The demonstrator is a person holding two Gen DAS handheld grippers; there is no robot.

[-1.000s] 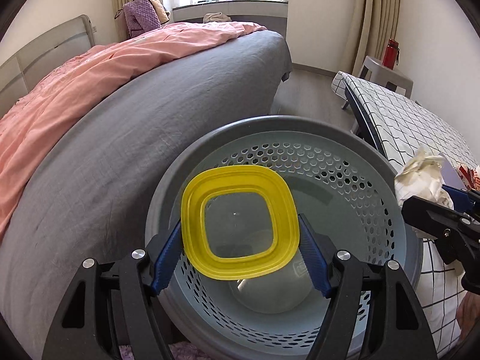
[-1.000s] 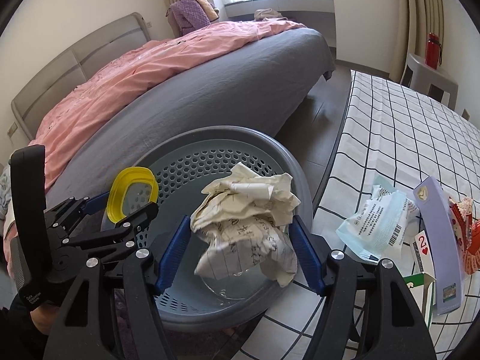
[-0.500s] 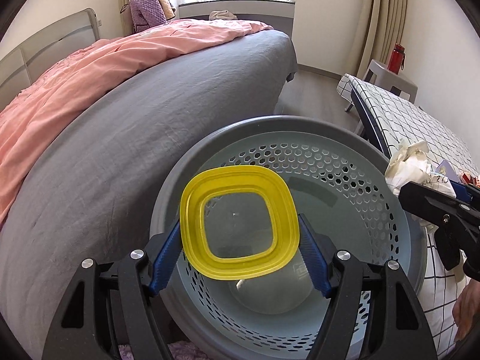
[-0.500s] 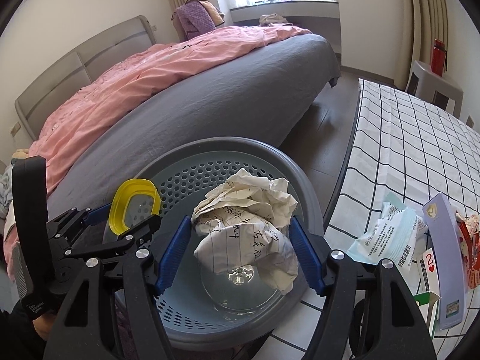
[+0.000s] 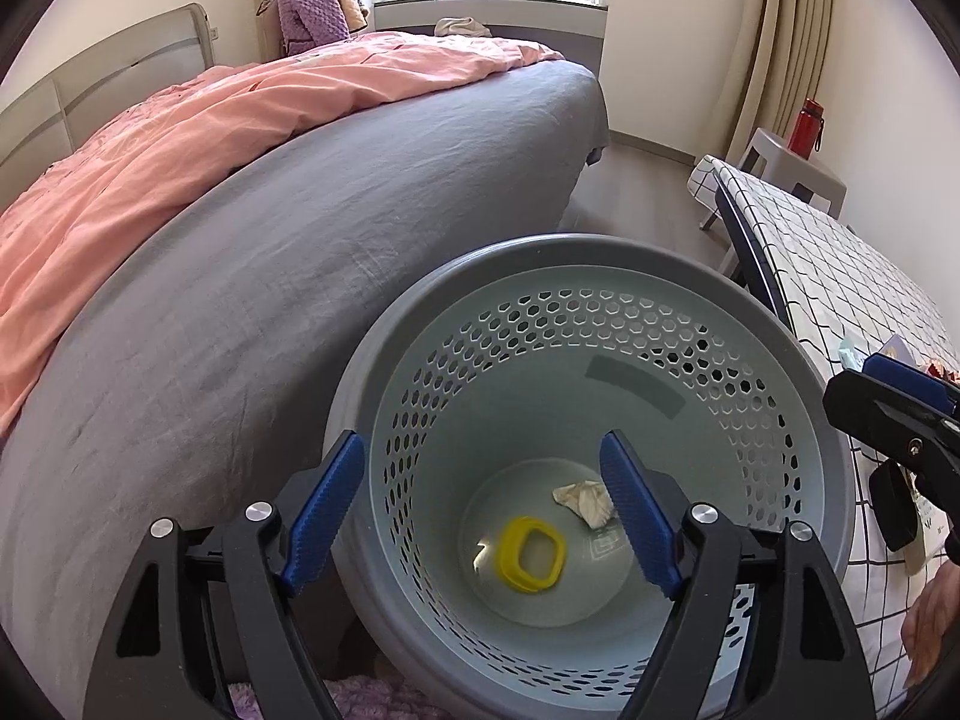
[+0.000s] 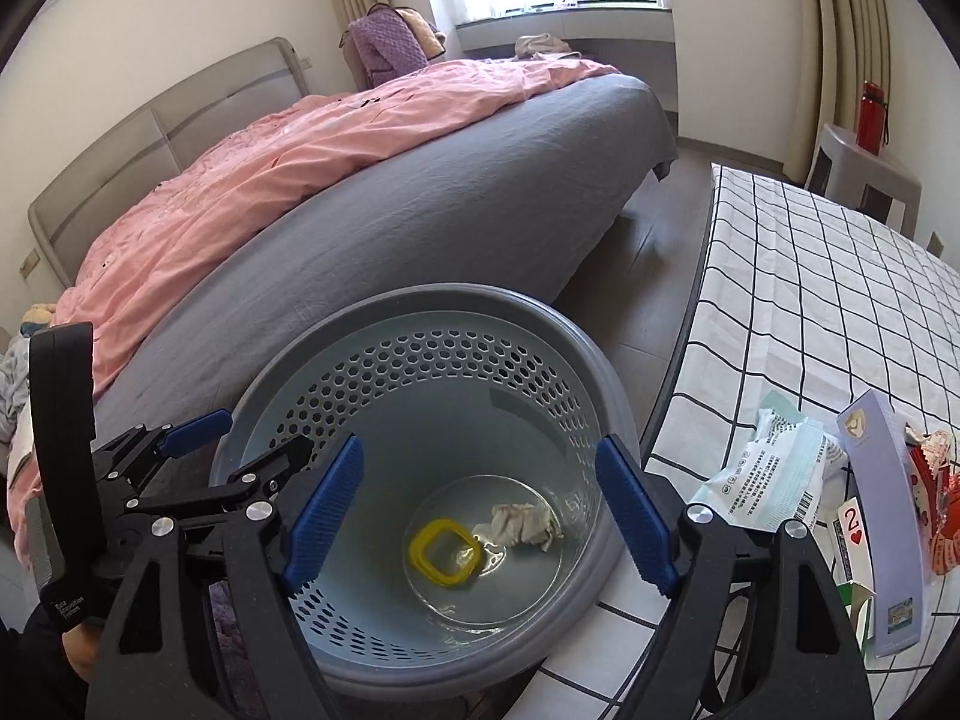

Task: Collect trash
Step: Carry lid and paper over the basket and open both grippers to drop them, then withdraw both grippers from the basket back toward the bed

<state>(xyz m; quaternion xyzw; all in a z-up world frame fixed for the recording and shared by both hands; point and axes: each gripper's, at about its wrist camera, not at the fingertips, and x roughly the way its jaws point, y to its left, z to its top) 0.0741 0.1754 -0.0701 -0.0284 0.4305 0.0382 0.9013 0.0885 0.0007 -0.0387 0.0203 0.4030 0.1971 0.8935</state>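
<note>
A grey perforated basket (image 5: 600,252) stands on the floor between the bed and a checked table; it also shows in the right wrist view (image 6: 420,300). On its bottom lie a yellow-rimmed lid (image 5: 531,552) (image 6: 444,552) and a crumpled paper ball (image 5: 585,501) (image 6: 522,525). My left gripper (image 5: 480,510) is open and empty above the basket's near rim. My right gripper (image 6: 480,516) is open and empty above the basket from the table side. More trash lies on the table: a white-green wrapper (image 6: 774,474), a lilac box (image 6: 882,516), red packets (image 6: 936,504).
A bed with a grey sheet (image 5: 270,276) and a pink duvet (image 5: 180,138) runs along the left. The checked table (image 6: 810,300) is at the right. A grey stool with a red bottle (image 6: 870,117) stands at the back right.
Both grippers opened. The yellow lid dropped from the left gripper and the paper ball from the right gripper to the basket's bottom.
</note>
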